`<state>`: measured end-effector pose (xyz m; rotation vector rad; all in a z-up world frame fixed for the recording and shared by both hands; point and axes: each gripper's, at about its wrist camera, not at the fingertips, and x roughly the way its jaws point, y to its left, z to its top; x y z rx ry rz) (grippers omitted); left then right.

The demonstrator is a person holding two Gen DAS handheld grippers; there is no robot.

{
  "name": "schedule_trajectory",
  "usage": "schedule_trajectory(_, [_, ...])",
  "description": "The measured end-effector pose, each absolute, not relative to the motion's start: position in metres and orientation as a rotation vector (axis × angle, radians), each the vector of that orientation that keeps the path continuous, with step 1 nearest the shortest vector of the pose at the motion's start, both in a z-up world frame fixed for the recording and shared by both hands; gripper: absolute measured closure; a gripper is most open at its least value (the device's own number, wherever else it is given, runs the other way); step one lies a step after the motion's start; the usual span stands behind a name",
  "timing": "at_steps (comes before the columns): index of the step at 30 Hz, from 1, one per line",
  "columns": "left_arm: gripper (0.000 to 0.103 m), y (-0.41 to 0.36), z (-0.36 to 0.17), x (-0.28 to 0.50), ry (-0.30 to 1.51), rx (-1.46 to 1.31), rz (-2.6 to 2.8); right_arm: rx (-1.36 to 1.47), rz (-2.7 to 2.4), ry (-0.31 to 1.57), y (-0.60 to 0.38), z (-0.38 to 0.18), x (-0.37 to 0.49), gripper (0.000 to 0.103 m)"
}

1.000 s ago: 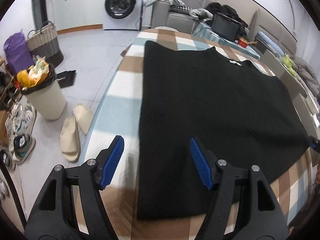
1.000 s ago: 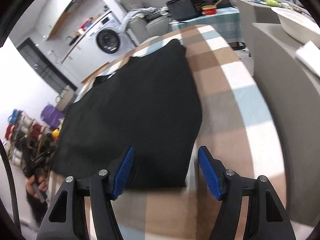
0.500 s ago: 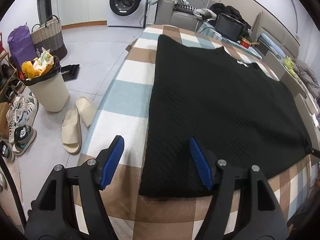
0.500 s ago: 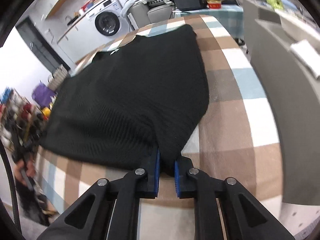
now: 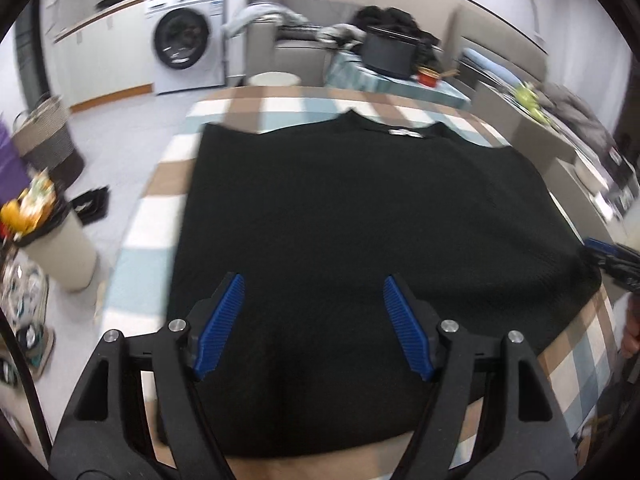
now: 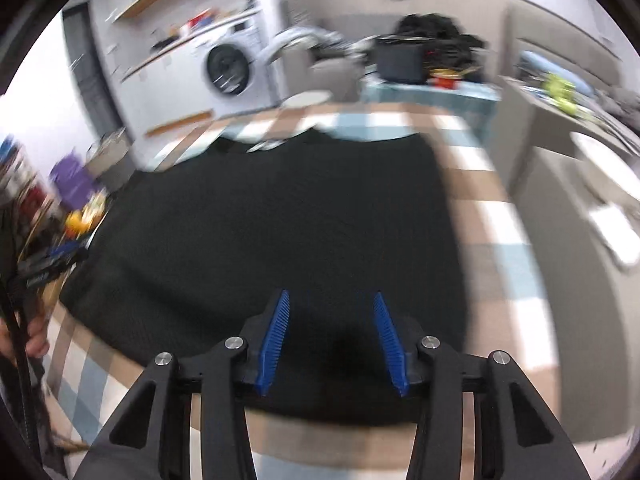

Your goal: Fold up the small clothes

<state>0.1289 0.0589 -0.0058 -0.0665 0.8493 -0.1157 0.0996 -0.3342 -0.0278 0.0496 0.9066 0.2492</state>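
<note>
Black sweater [image 5: 360, 232] lies flat on the checked tablecloth [image 5: 148, 220], collar and white neck label [image 5: 404, 132] at the far end, hem at the near edge. Covers most of the table.

Left gripper [image 5: 312, 320] spread wide, blue pads [image 5: 222, 320] apart over the near hem area, left of centre; nothing between them. Whether the pads touch the fabric cannot be told. Right gripper [image 6: 330, 340] parted too, narrower gap, blue pads [image 6: 276, 336] over the near hem, nothing pinched. Right view is heavily blurred.

In the left view the other gripper's blue tip shows at the sweater's right corner [image 5: 608, 258]; in the right view the other gripper appears at the far left edge [image 6: 44, 268] with a hand [image 6: 32, 336] below it.

Background: washing machine [image 5: 186, 48] against the far wall, bin [image 5: 56, 240] with yellow stuff on the floor to the left, woven basket [image 5: 44, 136] behind it, dark screen [image 5: 390, 50] on a side table, grey sofa [image 5: 296, 52].
</note>
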Motion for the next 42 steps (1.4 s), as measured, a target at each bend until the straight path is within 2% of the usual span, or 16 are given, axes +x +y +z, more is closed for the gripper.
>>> schedule_trajectory(8, [0.029, 0.0, -0.041, 0.164, 0.96, 0.033, -0.216, -0.104, 0.314, 0.956, -0.27, -0.056, 0.138, 0.057])
schedule_trajectory(10, [0.029, 0.001, -0.048, 0.165, 0.96, 0.045, -0.203, -0.111, 0.323, 0.97, -0.273, -0.062, 0.14, 0.057])
schedule_trajectory(13, [0.029, 0.007, -0.048, 0.161, 0.952, 0.055, -0.197, -0.1, 0.343, 0.971, -0.287, -0.064, 0.135, 0.049])
schedule_trajectory(16, [0.023, 0.018, -0.048, 0.154, 0.95, 0.035, -0.195, -0.107, 0.32, 0.979, -0.305, -0.07, 0.128, 0.049])
schedule_trajectory(23, [0.023, 0.046, -0.039, 0.136, 0.936, -0.049, -0.169, -0.049, 0.189, 0.985, -0.347, -0.055, 0.105, 0.049])
schedule_trajectory(28, [0.023, 0.008, -0.024, 0.15, 0.899, 0.009, -0.239, -0.051, 0.26, 0.936, -0.313, -0.04, 0.124, 0.047])
schedule_trajectory(34, [0.023, -0.036, -0.047, 0.167, 0.963, 0.14, -0.283, -0.175, 0.33, 0.991, -0.254, -0.069, 0.157, 0.046])
schedule_trajectory(35, [0.023, -0.035, -0.047, 0.163, 0.948, 0.157, -0.272, -0.216, 0.324, 0.947, -0.252, -0.069, 0.152, 0.042])
schedule_trajectory(39, [0.023, -0.006, -0.047, 0.146, 0.946, 0.122, -0.244, -0.202, 0.33, 0.977, -0.28, -0.07, 0.135, 0.036])
schedule_trajectory(42, [0.023, 0.014, -0.046, 0.126, 0.944, 0.101, -0.217, -0.163, 0.257, 0.998, -0.312, -0.071, 0.12, 0.036])
